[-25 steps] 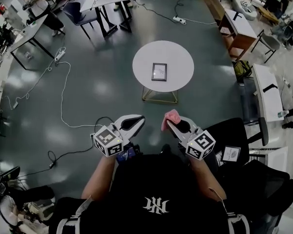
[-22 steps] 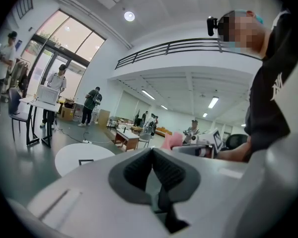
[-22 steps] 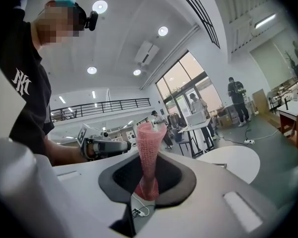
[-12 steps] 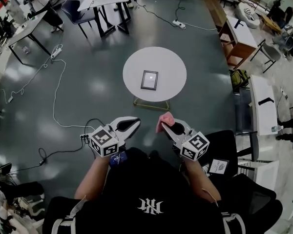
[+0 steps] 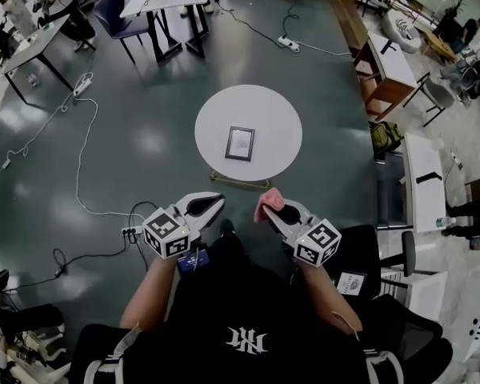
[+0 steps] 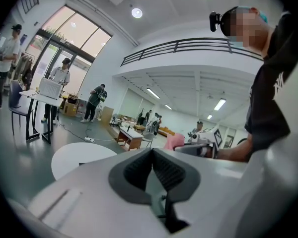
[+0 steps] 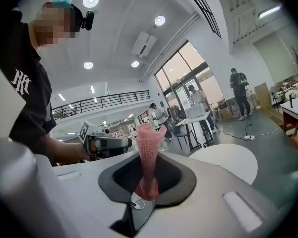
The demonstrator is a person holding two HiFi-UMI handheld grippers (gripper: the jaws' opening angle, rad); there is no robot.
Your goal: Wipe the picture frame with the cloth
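picture frame (image 5: 240, 143) detail unreadable, cloth (image 5: 269, 202) partly hidden

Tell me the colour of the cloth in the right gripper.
The cloth is pink, with a fine mesh weave; shows best in the right gripper view.

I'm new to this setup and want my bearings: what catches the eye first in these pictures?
The round white table stands out, alone in the middle of the dark floor, with a dark picture frame lying flat on its top. Nearer the person, the right gripper is shut on a pink cloth that sticks out past its jaws. The left gripper beside it is shut and empty.
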